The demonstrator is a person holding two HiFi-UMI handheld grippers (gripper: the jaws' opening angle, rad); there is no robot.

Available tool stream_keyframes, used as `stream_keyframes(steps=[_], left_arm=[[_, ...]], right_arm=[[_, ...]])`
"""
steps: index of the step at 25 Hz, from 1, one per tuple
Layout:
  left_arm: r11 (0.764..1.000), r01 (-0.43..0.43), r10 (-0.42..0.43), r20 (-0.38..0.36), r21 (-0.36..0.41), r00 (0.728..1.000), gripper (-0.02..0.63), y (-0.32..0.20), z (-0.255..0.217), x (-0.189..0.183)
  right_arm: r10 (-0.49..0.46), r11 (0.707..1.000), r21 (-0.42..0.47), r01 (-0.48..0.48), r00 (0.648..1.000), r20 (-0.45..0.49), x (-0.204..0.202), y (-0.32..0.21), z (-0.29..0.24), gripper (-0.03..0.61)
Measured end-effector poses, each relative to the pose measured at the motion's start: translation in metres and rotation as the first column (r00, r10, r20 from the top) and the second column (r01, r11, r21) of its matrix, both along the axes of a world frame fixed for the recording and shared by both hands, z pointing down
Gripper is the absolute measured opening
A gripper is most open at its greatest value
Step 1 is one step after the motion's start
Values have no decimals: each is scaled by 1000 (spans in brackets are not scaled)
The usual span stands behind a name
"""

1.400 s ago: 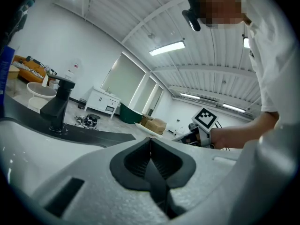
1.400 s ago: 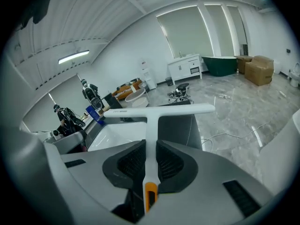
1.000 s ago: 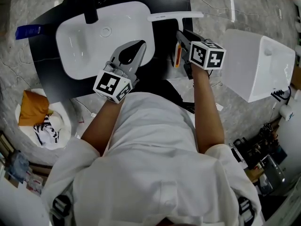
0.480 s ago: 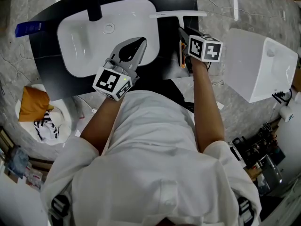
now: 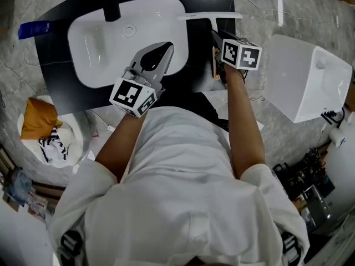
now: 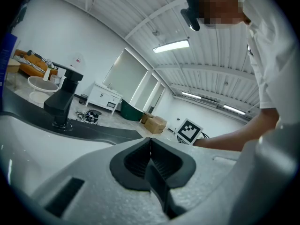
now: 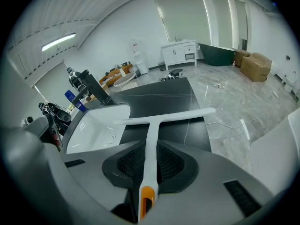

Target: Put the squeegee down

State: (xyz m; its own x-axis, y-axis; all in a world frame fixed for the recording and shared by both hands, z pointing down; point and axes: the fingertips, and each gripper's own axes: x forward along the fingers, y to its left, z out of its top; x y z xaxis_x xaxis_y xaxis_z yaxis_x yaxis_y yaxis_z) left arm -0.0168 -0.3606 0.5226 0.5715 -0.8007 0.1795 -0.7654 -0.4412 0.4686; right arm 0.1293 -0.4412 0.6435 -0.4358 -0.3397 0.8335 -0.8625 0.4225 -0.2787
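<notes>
Your right hand-held gripper (image 7: 146,150), clamped on the white T-shaped squeegee (image 7: 164,116), should lay it flat on the black counter (image 7: 161,96).

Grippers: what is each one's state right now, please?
Left gripper: closed, empty.
Right gripper: closed on the squeegee handle.

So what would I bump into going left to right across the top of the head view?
blue bottle → white sink → squeegee → big white fixture on the floor
</notes>
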Motion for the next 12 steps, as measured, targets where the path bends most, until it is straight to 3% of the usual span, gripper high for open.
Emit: stream_keyframes(steps=[5, 12], left_arm=[[1000, 24, -24, 7, 3, 1000, 17, 11, -1, -2], [996, 64, -66, 45, 61, 997, 17, 20, -29, -1]], right_arm=[[4, 1000, 19, -4, 1000, 2, 0, -1, -1, 88], [-47, 979, 202, 30, 996, 80, -3, -12, -70, 106]])
